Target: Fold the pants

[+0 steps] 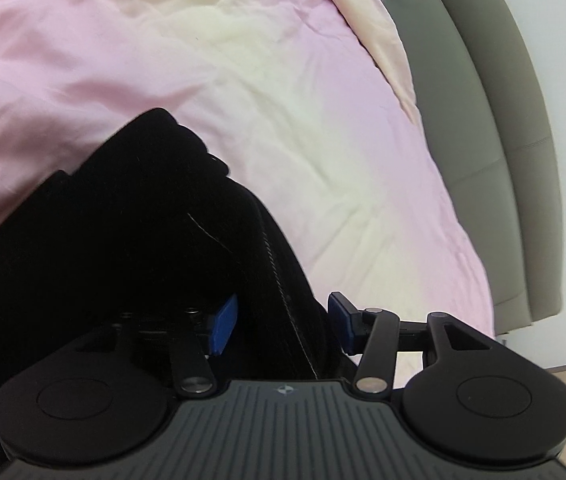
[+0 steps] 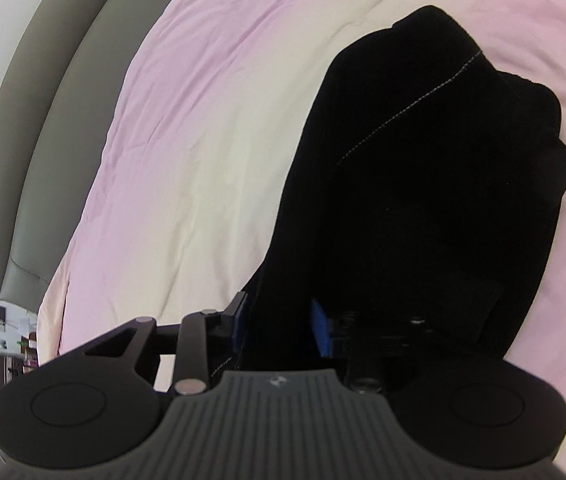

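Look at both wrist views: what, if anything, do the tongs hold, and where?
Nothing is firmly held. The black pants lie between both open tongs, left and right, at the near folded edge.

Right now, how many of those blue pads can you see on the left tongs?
2. One blue pad sits left of the black pants, the other pad right of them, cloth lying between.

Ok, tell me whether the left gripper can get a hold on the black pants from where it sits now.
Probably yes. The black pants already lie between the blue pads of the left gripper, whose jaws stand apart around the fabric. Nothing else on the pink bedcover is in the way.
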